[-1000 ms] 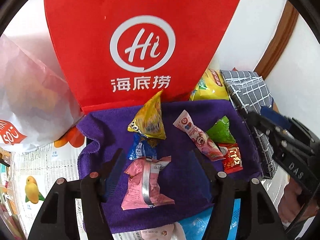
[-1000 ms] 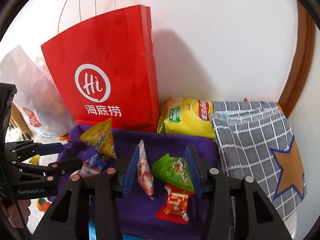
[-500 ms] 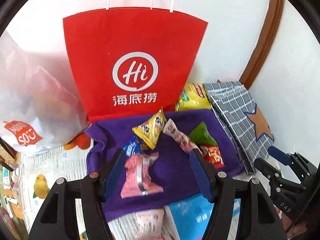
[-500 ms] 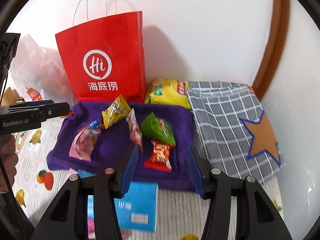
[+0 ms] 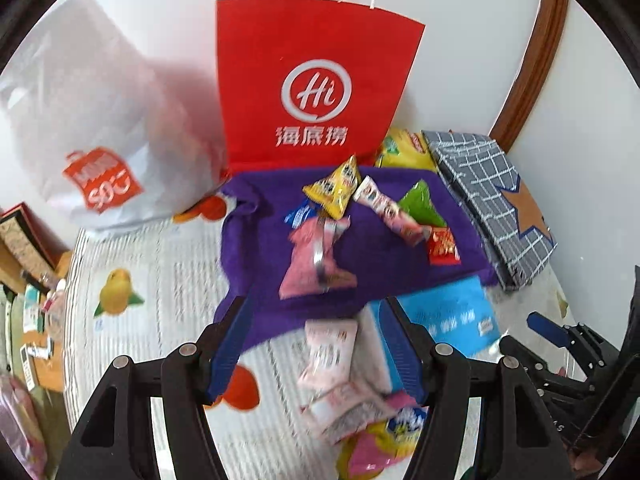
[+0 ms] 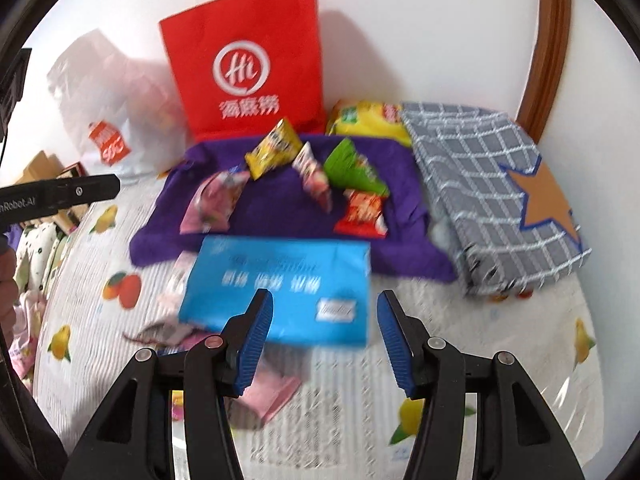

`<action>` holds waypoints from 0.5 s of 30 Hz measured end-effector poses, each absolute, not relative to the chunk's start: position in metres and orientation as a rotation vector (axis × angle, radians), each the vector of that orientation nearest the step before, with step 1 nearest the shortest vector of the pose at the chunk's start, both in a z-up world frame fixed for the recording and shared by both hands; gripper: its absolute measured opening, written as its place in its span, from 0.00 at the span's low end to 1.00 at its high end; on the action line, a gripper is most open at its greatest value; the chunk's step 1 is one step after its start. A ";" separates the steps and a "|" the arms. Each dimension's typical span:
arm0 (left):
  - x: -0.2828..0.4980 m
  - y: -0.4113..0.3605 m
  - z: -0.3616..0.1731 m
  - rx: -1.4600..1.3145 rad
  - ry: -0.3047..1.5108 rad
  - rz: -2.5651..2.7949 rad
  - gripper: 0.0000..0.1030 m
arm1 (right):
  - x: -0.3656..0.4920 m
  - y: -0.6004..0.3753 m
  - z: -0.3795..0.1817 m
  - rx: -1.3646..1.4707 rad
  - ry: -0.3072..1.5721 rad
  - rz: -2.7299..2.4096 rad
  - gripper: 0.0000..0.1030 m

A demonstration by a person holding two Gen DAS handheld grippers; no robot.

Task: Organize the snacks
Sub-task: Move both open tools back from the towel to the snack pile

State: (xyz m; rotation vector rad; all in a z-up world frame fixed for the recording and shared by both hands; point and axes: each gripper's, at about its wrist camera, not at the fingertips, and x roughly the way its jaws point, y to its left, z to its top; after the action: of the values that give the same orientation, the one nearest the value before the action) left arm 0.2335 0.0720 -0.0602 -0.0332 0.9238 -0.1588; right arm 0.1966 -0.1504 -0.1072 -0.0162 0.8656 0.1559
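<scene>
A purple cloth (image 5: 256, 240) (image 6: 280, 208) lies before a red paper bag (image 5: 316, 80) (image 6: 244, 60). On it lie a pink snack pack (image 5: 312, 260) (image 6: 212, 204), a yellow pack (image 5: 334, 190) (image 6: 272, 150), a long pink-white pack (image 5: 390, 210) (image 6: 316, 178), a green pack (image 5: 420, 204) (image 6: 354, 168) and a small red pack (image 5: 442, 246) (image 6: 362, 214). A blue box (image 5: 448, 316) (image 6: 280, 284) lies in front of the cloth, with pale pink packets (image 5: 332, 360) beside it. My left gripper (image 5: 316, 348) is open and empty above those packets. My right gripper (image 6: 324, 340) is open and empty, over the blue box's near edge.
A grey checked pouch with a brown star (image 5: 492, 200) (image 6: 500, 188) lies right of the cloth, a yellow chip bag (image 5: 404, 148) (image 6: 368, 120) behind it. A white plastic bag (image 5: 104, 140) (image 6: 116, 100) stands left of the red bag. The fruit-print tablecloth (image 5: 152, 280) covers the table.
Both grippers have pulled back and up from the purple cloth. The blue box and the pale pink packets in front of the cloth have come into view. Both stay open.
</scene>
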 end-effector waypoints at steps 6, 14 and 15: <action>0.206 0.082 -0.070 -0.033 0.935 -0.155 0.62 | 0.172 -0.132 -0.135 -0.058 0.906 0.222 0.53; 0.188 0.077 -0.069 -0.024 0.933 -0.179 0.62 | 0.159 -0.121 -0.163 -0.075 0.954 0.259 0.53; 0.187 0.076 -0.069 -0.019 0.930 -0.180 0.62 | 0.160 -0.120 -0.166 -0.076 0.962 0.258 0.53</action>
State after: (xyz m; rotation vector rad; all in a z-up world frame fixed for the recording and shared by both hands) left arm 0.1868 0.0756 -0.0687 -0.0193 0.9300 -0.1802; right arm 0.1596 -0.1203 -0.1660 -0.0757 0.9625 0.2578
